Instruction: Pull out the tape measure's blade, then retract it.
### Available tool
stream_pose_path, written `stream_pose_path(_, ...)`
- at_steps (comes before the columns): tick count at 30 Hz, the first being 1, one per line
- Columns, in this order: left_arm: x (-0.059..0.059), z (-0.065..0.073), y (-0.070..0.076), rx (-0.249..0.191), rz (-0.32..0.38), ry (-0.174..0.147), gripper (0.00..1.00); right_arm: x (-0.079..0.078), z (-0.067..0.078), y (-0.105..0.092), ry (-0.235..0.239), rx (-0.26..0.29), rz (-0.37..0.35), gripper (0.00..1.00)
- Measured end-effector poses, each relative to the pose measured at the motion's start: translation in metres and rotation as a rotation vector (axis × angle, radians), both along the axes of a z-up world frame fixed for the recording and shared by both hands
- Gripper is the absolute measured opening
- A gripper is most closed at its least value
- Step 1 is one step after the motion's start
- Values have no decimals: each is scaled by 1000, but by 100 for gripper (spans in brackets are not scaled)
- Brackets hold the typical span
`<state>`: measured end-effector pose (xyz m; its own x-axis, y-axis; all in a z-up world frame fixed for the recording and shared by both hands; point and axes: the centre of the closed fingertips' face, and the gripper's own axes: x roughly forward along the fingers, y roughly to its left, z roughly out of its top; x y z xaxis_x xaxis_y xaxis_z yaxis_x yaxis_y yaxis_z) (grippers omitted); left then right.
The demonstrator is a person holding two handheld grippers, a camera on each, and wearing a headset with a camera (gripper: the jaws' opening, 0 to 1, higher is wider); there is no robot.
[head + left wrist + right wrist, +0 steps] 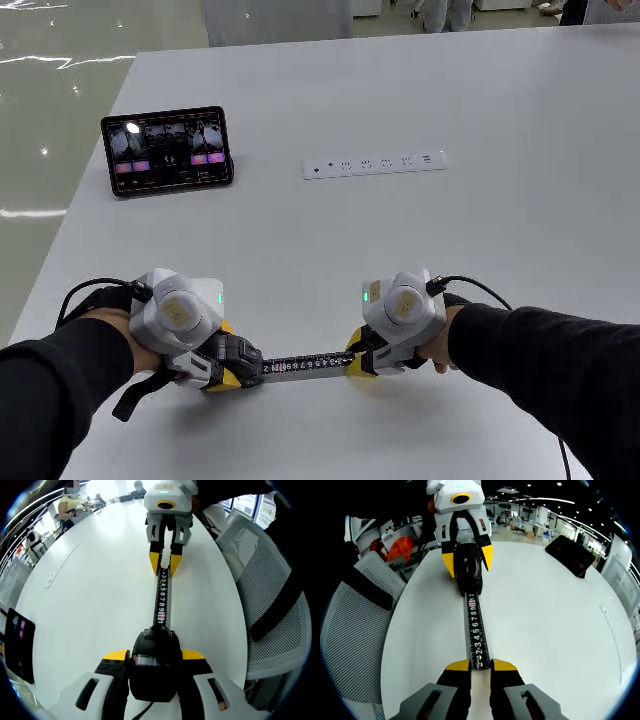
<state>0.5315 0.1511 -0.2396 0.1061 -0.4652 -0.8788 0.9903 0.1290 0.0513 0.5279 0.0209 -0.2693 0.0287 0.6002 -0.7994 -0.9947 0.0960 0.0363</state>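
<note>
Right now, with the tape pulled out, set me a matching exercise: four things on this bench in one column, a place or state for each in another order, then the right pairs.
Column A
1. tape measure case
2. blade
3. tablet
4. power strip

Column B
a. white, lying flat beyond both grippers
b. screen lit, far off to the left
c. clamped in the left gripper
d. stretched out, its tip pinched by the right gripper

Pairs: 1-c, 2-d, 3-b, 4-a
</note>
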Motion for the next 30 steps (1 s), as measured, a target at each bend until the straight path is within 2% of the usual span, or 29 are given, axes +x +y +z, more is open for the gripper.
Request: stream_pose_path(30, 1, 0, 0, 0, 4, -1, 32, -1, 0, -19, -2, -14, -1, 10)
